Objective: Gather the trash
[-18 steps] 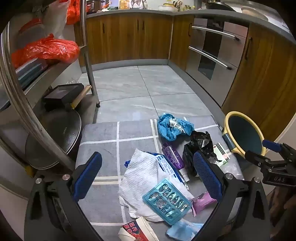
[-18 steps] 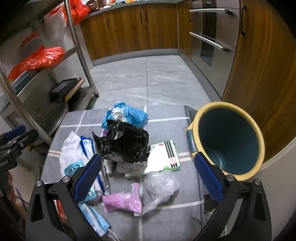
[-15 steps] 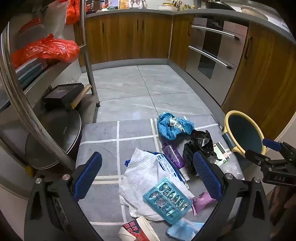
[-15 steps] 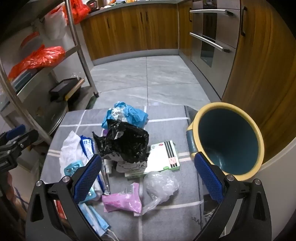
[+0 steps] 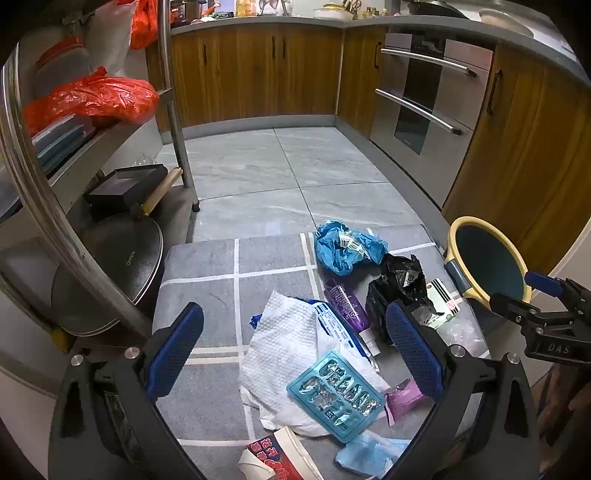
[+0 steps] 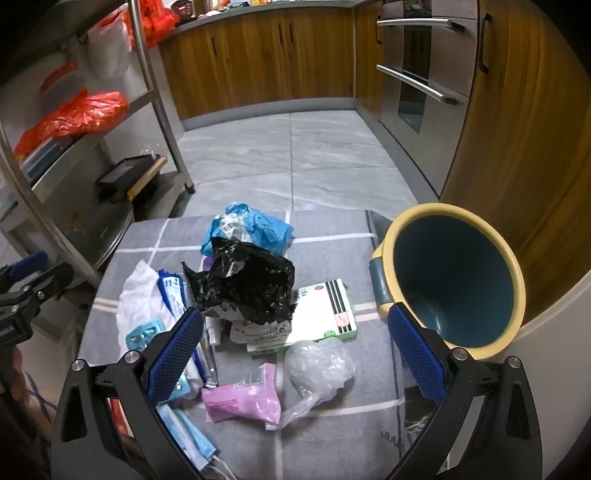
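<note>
Trash pile (image 6: 251, 295) on mat (image 6: 332, 424); bin (image 6: 454, 280) right; shelf rack (image 5: 74, 184) left.

Glossy crinkled black plastic bag (image 6: 245, 280), matt grey cloth mat (image 6: 332, 435), wood-grain cabinets (image 5: 255, 74), brushed-metal oven (image 5: 424, 99).

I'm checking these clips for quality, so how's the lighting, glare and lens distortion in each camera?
Left wrist view: dim light, strong fisheye bending of the shelf post, dark vignetted corners, glare on the blister pack. Right wrist view: the same barrel distortion, the bin interior in shadow, mild sheen on the black bag, everything sharp.

Home kitchen; wooden cabinets (image 5: 258, 74); built-in oven (image 5: 424, 99); countertop (image 5: 258, 20).
</note>
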The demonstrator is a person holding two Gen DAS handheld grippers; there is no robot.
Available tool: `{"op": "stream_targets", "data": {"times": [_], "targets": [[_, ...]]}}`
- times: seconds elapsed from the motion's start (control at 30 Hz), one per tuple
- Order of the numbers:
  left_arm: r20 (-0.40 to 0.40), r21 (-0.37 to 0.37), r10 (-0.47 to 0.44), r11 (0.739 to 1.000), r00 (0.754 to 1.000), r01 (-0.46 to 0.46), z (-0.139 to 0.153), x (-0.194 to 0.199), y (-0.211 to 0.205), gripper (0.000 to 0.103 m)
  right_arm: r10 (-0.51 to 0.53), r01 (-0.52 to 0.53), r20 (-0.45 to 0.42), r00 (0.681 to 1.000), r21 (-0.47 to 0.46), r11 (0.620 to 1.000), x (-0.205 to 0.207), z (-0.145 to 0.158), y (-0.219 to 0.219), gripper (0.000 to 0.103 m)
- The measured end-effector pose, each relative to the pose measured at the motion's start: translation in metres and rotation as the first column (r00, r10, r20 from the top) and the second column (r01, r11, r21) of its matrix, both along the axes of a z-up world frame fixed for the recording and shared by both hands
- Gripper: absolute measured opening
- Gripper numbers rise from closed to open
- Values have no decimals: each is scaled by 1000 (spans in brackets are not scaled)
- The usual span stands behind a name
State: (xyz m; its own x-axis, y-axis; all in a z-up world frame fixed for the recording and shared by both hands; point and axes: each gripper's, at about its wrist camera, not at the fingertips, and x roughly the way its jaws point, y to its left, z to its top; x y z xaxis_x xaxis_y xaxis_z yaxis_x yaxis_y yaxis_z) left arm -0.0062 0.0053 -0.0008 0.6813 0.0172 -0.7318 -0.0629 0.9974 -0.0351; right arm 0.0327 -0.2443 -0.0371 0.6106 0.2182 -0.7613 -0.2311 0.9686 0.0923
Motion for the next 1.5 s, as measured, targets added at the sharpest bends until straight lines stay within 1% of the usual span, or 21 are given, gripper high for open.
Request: {"op": "stream_targets", "data": {"times": [0.27,0.5,1.5], "targets": [[-6,4,0,1000,1000,0,2,-1,-3,98,1,-1,-4,1000,-4,1000,1,-3,0,99],[-21,10,-7,1000,1000,7,-5,4,-5,98,4,-4,-8,1000,-4,1000,0,-5,0,99],[-21,13,-7,1000,1000,8,-6,5,-5,98,4,-4,-14,1000,-6,1000,0,-5,1,99]]}}
